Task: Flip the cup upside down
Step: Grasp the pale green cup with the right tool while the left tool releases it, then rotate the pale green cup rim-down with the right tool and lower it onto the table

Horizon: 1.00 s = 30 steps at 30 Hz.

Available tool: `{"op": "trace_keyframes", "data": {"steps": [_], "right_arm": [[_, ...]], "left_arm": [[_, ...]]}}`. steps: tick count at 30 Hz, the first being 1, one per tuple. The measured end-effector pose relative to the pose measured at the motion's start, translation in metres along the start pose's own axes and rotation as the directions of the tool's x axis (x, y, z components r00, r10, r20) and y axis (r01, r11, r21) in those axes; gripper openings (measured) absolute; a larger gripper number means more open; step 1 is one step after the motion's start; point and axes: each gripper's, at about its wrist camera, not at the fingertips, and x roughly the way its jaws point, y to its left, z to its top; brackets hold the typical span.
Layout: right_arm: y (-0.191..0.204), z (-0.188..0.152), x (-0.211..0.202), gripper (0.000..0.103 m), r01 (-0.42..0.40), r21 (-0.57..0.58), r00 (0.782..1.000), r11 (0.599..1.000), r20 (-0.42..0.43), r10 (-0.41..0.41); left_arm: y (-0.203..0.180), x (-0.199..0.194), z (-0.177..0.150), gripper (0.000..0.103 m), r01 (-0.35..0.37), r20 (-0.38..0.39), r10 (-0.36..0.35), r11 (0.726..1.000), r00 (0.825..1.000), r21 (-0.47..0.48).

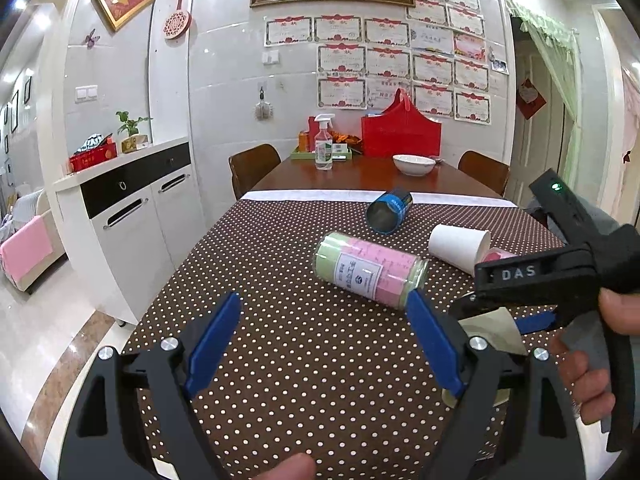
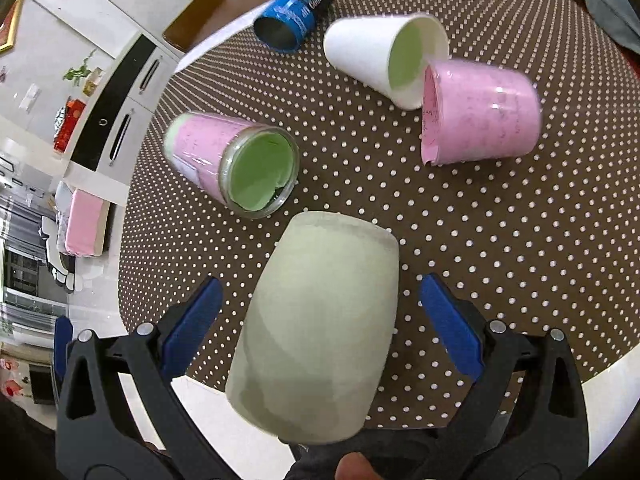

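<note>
The letters "DAS" stand in pale print on the black body of the right gripper (image 1: pixel 532 322), to the right of the glass jar (image 1: pixel 370 270). On the blue can (image 2: pixel 294 14), lying on its side beyond the glass jar (image 2: pixel 232 162), white letters read roughly "Cootuvo", the rest too warped to make out. The white label on the glass jar carries a round logo and small characters that are too fine to read. The certificates (image 1: pixel 378 64) on the wall behind the jar bear red headings, illegible here.
</note>
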Motion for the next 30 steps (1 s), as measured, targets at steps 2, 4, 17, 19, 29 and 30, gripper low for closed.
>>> {"op": "trace_keyframes", "data": {"steps": [2,4,17,19,29,30], "right_arm": [[0.001,0.003,0.003,0.094,0.009,-0.008,1.0,1.0,-0.016,-0.009],[0.001,0.006,0.01,0.088,0.009,-0.013,0.999,1.0,-0.05,-0.01],[-0.014,-0.007,-0.028,0.075,-0.11,-0.116,0.986,0.987,0.114,0.124],[-0.016,-0.012,-0.041,0.075,-0.091,-0.155,0.972,0.984,0.202,0.122],[-0.017,-0.042,-0.076,0.076,0.096,-0.305,0.799,0.947,0.591,0.11],[-0.015,-0.04,-0.073,0.076,0.114,-0.31,0.785,0.944,0.61,0.105]], "left_arm": [[0.0,0.001,-0.001,0.084,-0.001,-0.004,0.001,1.0,1.0,0.004],[-0.001,0.001,-0.002,0.084,-0.002,-0.007,0.002,1.0,1.0,0.007],[-0.01,0.002,-0.001,0.084,-0.003,-0.012,0.003,1.0,1.0,0.023],[-0.014,0.0,0.0,0.084,-0.002,-0.008,0.002,1.0,1.0,0.031],[-0.025,-0.004,0.002,0.084,0.009,0.01,-0.009,1.0,1.0,0.012],[-0.025,-0.004,0.002,0.084,0.008,0.009,-0.008,1.0,1.0,0.005]]}}
